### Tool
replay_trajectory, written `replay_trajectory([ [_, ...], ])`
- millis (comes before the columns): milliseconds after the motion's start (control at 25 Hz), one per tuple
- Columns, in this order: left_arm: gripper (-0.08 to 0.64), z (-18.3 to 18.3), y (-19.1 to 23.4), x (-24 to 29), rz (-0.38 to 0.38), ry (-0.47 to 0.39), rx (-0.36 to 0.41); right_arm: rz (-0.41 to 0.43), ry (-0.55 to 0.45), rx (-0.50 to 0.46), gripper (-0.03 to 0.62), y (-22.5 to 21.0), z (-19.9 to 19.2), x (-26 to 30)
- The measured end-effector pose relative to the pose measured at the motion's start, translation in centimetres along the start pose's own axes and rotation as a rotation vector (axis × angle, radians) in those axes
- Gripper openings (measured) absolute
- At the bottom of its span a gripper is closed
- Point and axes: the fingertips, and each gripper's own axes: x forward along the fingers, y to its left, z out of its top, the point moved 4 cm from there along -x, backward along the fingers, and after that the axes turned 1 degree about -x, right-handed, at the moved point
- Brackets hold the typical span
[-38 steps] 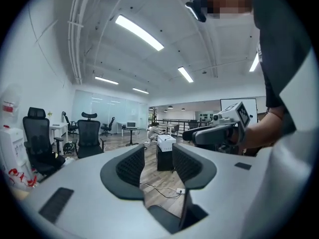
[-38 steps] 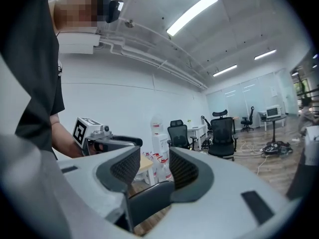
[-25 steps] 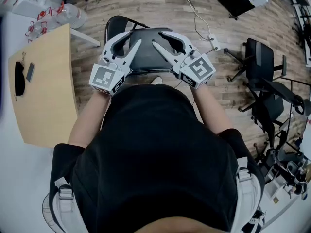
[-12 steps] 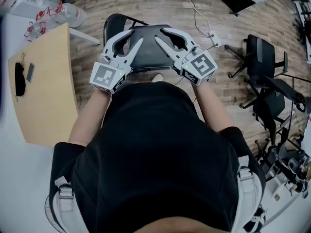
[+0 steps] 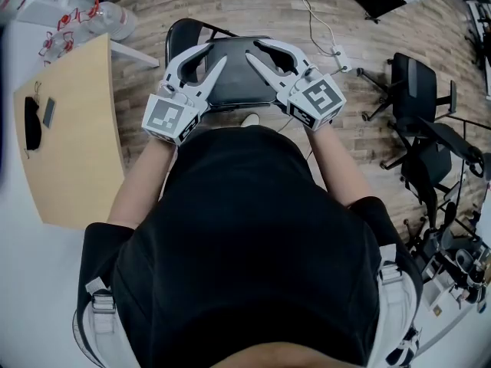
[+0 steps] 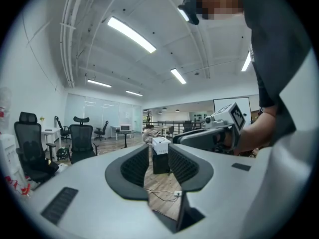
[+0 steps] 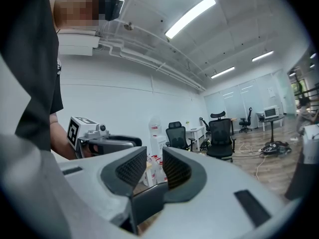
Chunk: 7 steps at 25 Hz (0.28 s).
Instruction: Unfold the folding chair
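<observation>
- A wood-plank floor (image 5: 230,6) runs through this open office. A pale wooden table (image 5: 77,144) is on your left and black wheeled office chairs (image 5: 414,106) are well off to your right.
- The black folding chair (image 5: 239,83) stands on the floor directly in front of you. In the head view its dark padded seat faces up between your two hands.
- Your left gripper (image 5: 216,54) reaches level over the seat's left side. Its fingers (image 6: 132,166) are drawn close, with only a narrow slit between the pads. A dark edge of the chair is caught low between them, so you appear to be pinching that side.
- Your right gripper (image 5: 252,48) mirrors it on the seat's right side. Its fingers (image 7: 177,171) are clamped as tight as they go on a dark edge of the chair, wedged low in the gap.
- Each gripper shows in the other's view, so the two point inward towards each other.
- You hold one grip on each side, probably so the seat swings evenly on its hinges without twisting the frame.
- The seat already looks close to flat, so the unfolding seems well along. You cannot tell from here whether the legs are fully spread and settled.
</observation>
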Motion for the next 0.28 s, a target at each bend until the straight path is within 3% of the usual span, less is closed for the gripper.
replay_trajectory([
  [280, 0.115, 0.02, 0.75, -0.29, 0.002, 0.002, -0.001, -0.006, 0.002, 0.008, 0.1, -0.14, -0.14, 0.62],
])
